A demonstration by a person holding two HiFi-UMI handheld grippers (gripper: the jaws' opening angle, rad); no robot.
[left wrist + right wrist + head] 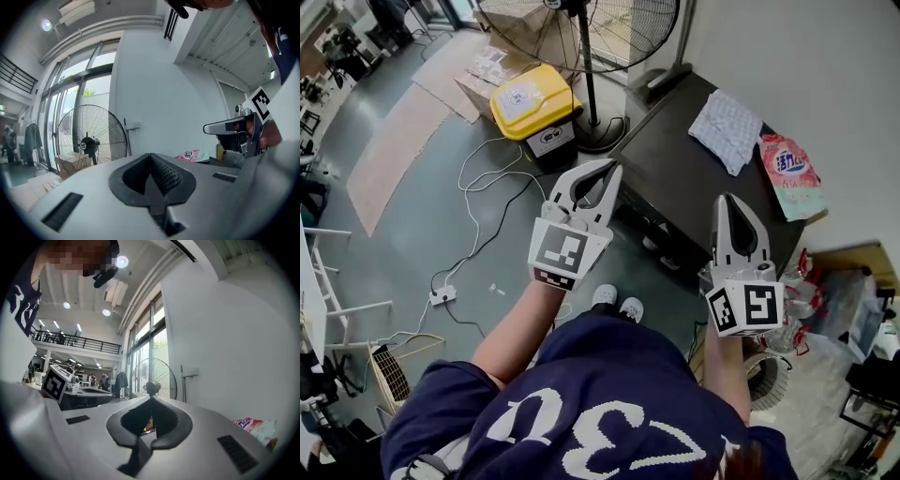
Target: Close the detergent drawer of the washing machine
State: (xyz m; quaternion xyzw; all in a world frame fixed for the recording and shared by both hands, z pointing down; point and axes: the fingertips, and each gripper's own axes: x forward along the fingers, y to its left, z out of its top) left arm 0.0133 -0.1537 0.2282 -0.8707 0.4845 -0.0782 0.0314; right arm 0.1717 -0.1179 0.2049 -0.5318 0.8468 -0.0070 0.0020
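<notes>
Floor (412, 187): grey, with flattened cardboard (422, 103) lying on it at the far left.
Washing machine (675, 159): dark top against the white wall, right of centre in the head view.
Detergent drawer: on the machine's front, which is seen edge-on from above; it cannot be made out.
Pedestal fan (581, 37): stands just beside the machine's far corner.
Yellow-lidded bin (532, 103): next to the fan's base.
Left gripper (612, 169): jaws pressed together, nothing between them, raised over the machine's near corner.
Right gripper (727, 199): jaws likewise pressed together and empty, raised level over the machine's front edge.
Checked cloth (727, 127): on the machine's top.
Pink detergent pouch (789, 173): just beside the cloth, by the wall.
</notes>
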